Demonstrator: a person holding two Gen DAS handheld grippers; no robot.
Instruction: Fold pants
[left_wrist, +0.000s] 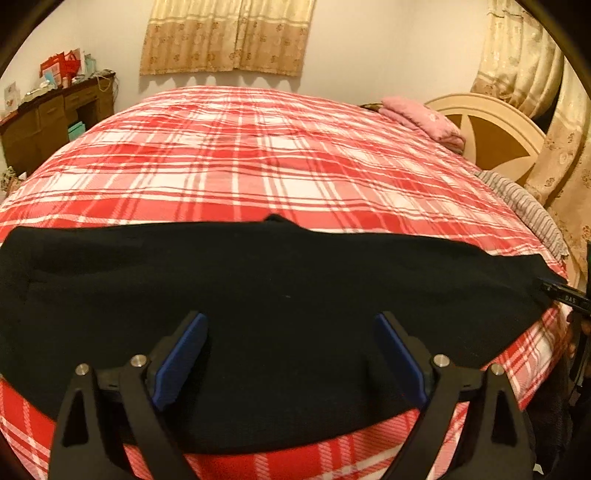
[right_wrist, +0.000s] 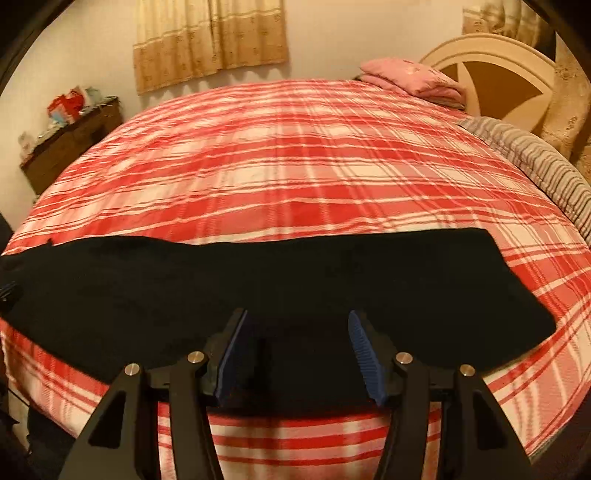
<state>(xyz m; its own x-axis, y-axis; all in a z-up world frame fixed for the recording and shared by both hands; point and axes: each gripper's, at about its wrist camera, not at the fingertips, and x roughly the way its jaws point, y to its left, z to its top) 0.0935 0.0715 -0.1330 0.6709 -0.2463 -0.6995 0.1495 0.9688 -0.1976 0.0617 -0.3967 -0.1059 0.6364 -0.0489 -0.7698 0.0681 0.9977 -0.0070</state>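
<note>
The left gripper (left_wrist: 291, 350) is black, with two flat blue pads (left_wrist: 181, 360) and round silver screws (left_wrist: 138, 360) on its arms. The right gripper (right_wrist: 297, 350) looks the same: black arms, ridged blue pads (right_wrist: 364, 356), silver screws (right_wrist: 195, 356).

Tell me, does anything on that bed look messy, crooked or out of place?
Nothing stands out. The black pants lie flat in a long strip across the near edge of the red plaid bedspread, which looks smooth. A folded pink blanket sits tidily by the headboard. The only clutter is on the wooden dresser by the far wall.
</note>
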